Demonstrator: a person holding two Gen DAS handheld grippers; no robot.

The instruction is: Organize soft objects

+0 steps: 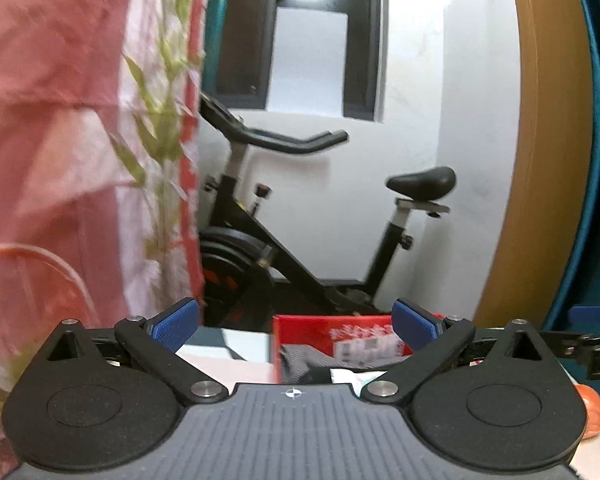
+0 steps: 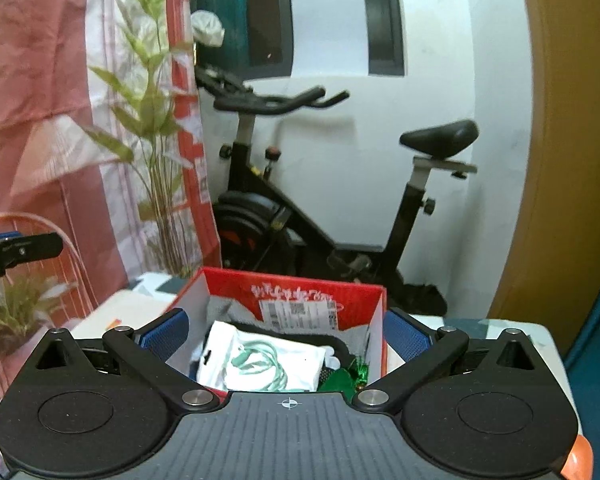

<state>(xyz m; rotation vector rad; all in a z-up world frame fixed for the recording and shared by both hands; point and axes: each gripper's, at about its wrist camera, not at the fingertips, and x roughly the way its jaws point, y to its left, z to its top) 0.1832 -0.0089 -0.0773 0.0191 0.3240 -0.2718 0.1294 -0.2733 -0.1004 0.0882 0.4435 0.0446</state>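
A red cardboard box (image 2: 300, 294) stands on the table just beyond my right gripper (image 2: 286, 330). Inside it lie a grey cloth (image 2: 226, 308), a white packet with a mint-green cord (image 2: 264, 364) and something shiny green (image 2: 350, 376). My right gripper is open wide above the box, with nothing between its blue pads (image 2: 166, 336). The left gripper (image 1: 296, 322) is also open and empty, raised beside the same red box (image 1: 336, 340). In the left wrist view the right gripper's finger (image 1: 592, 314) shows at the right edge. The left gripper's finger (image 2: 4, 246) shows at the left edge of the right wrist view.
A black exercise bike (image 2: 340, 200) stands behind the table against a white wall. A pink curtain with a leaf print (image 1: 60, 140) hangs on the left, with a green plant (image 2: 156, 152) in front. A brown door edge (image 1: 540, 160) is on the right. The white table (image 2: 512, 332) carries papers.
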